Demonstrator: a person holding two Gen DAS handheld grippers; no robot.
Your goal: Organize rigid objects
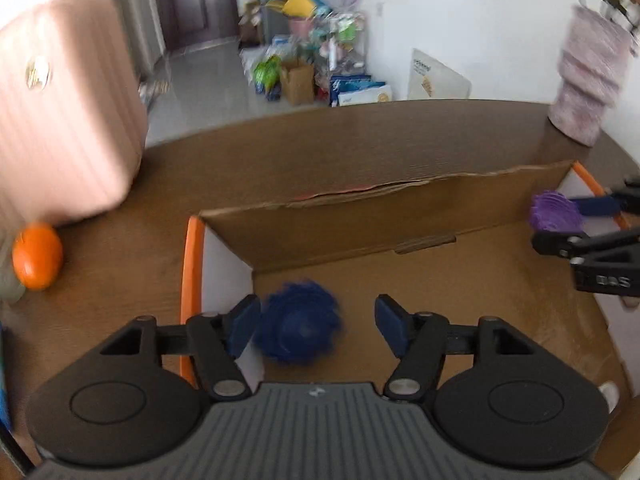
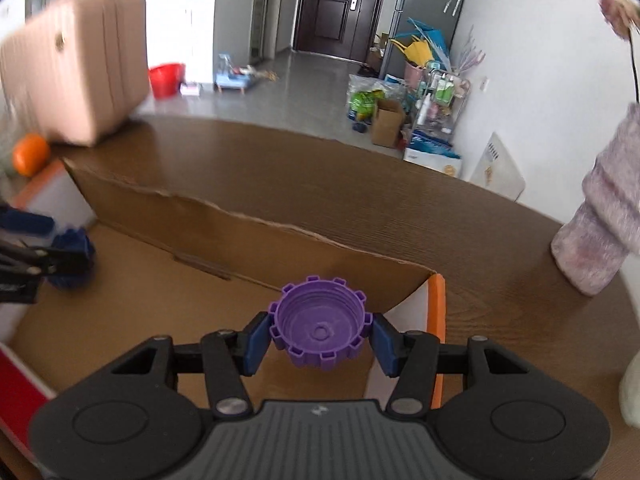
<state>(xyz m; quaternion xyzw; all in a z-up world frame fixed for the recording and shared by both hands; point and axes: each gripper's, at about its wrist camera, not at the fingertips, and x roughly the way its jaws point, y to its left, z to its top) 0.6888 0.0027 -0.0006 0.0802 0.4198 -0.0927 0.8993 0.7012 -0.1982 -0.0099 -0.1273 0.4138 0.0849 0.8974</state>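
Observation:
An open cardboard box [image 1: 344, 208] with orange-edged flaps stands on the brown table; it also shows in the right wrist view [image 2: 224, 224]. My left gripper [image 1: 316, 326] is open over the box's left end. A blurred dark blue toothed cap [image 1: 300, 324] is between its fingers, apart from the right pad. My right gripper [image 2: 320, 336] is shut on a purple toothed cap [image 2: 320, 326] over the box's right end. That cap also shows in the left wrist view [image 1: 554, 212], and the blue cap in the right wrist view [image 2: 74, 256].
A pink suitcase [image 1: 60, 120] stands on the table at the left, with an orange fruit [image 1: 38, 256] beside it. A fuzzy lilac object [image 2: 600, 220] stands on the table at the right. Clutter lies on the floor beyond the table.

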